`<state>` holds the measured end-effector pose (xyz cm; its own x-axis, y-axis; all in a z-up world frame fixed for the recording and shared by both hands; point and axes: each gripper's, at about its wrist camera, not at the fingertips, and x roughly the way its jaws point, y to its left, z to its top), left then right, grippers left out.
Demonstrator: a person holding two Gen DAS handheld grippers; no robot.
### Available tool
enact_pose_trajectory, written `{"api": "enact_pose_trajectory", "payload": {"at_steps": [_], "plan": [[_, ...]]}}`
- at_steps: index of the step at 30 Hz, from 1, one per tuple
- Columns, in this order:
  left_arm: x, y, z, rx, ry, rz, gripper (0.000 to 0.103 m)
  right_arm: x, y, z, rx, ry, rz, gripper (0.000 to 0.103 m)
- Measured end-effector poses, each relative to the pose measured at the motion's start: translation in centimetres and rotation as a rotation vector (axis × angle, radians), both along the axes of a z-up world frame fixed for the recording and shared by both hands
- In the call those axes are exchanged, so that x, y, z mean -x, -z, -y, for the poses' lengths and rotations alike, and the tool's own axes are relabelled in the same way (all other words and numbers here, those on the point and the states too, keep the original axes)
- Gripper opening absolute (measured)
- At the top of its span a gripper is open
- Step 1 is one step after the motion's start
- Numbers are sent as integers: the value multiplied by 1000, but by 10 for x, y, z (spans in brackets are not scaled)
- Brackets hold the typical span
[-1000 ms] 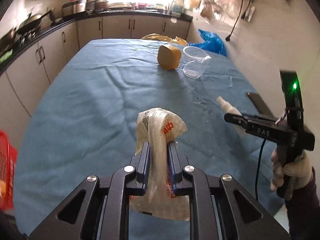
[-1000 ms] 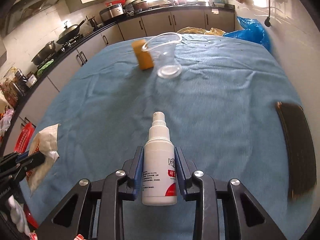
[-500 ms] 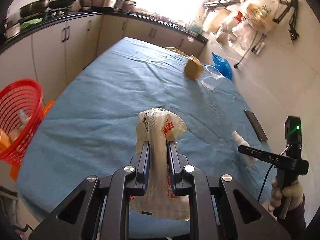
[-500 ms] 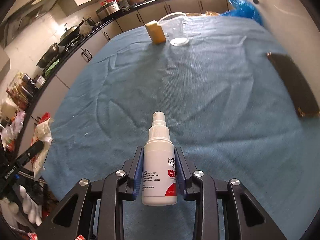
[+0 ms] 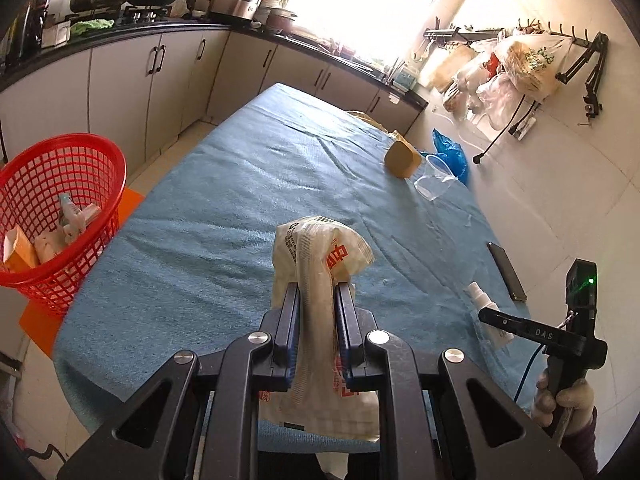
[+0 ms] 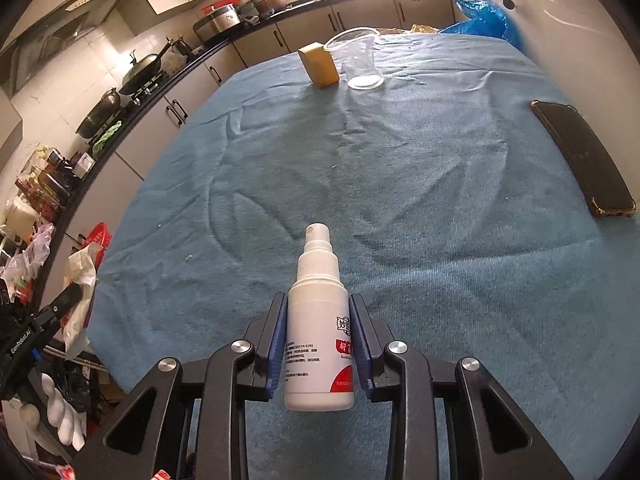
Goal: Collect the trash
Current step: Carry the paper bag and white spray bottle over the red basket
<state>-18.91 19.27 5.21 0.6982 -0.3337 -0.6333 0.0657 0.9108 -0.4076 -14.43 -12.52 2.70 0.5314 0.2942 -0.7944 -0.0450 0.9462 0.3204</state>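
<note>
My left gripper [image 5: 315, 292] is shut on a crumpled cream snack wrapper [image 5: 320, 252] with red print, held above the near end of the blue-covered table [image 5: 224, 216]. A red mesh basket [image 5: 60, 204] with several pieces of trash in it stands on the floor to the left of the table. My right gripper [image 6: 319, 304] is shut on a white spray bottle [image 6: 318, 320] with a red label, nozzle pointing forward over the table. In the left wrist view the right gripper [image 5: 486, 316] shows at the right, held by a gloved hand [image 5: 568, 404].
A yellow sponge [image 6: 320, 65] and a clear plastic cup [image 6: 360, 62] sit near the table's far end. A dark phone [image 6: 584, 156] lies along the right edge. Blue plastic bag [image 6: 486, 20] at the far corner. Kitchen cabinets [image 5: 120, 80] line the left side.
Both grippers drew back toward the table's near end, keeping their loads. The left view swung so the red basket came fully into sight at the left.
</note>
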Motion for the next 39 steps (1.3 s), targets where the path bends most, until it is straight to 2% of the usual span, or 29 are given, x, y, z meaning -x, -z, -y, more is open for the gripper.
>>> {"api": "enact_pose_trajectory", "payload": {"at_steps": [12,21,26,31,39], "plan": [[14,-22,-7,-46,-56,43,16,4,-24,-29,-15,-92,76,32],[18,-49,-47,-57,-121,76,16,-10,-39,-75,-40,-204,104,32],[8,-61,-93,-98,-211,88,16,-34,-47,-130,-69,-304,103,32],[-10,-57,-143,-143,-316,60,16,-65,-50,-201,-119,-424,82,32],[-33,-37,-209,-131,-417,-6,16,-102,-49,-328,-196,-593,74,33]]}}
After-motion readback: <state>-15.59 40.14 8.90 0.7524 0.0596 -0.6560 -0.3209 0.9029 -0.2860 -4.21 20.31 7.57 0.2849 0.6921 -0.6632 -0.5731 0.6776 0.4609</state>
